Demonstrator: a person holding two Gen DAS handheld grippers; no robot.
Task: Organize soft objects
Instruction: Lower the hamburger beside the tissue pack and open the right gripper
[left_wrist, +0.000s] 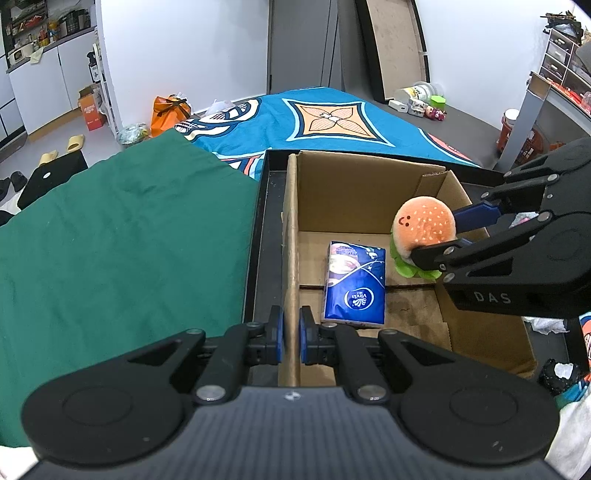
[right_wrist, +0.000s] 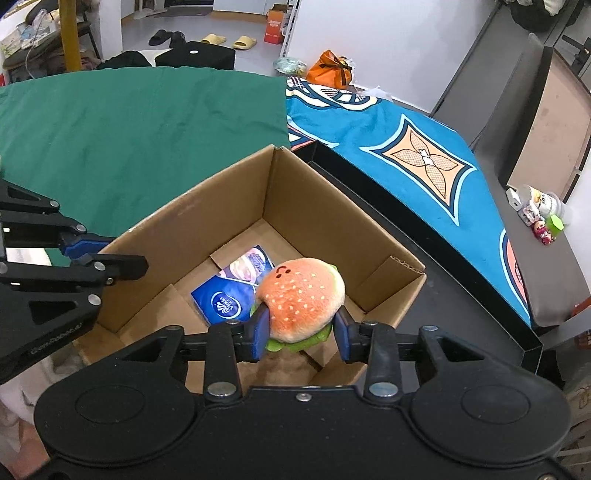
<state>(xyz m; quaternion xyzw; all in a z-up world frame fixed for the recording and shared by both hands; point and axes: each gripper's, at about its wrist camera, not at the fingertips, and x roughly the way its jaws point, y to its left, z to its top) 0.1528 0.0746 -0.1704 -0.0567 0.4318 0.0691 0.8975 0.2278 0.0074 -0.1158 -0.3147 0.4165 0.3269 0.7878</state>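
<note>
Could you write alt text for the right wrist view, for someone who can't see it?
The right gripper holds a plush hamburger over an open cardboard box containing a blue tissue pack. The left gripper pinches the box's wall.

You get bright, even indoor light in both views, probably from overhead, though no lamp shows. Shadows stay soft: the cardboard box (right_wrist: 325, 206) is only mildly darker inside. The white walls (left_wrist: 184, 55) look slightly washed out. Fisheye bending is strong at your edges, where straight lines curve and corners go black. The centre is sharp, with no motion blur.
</note>
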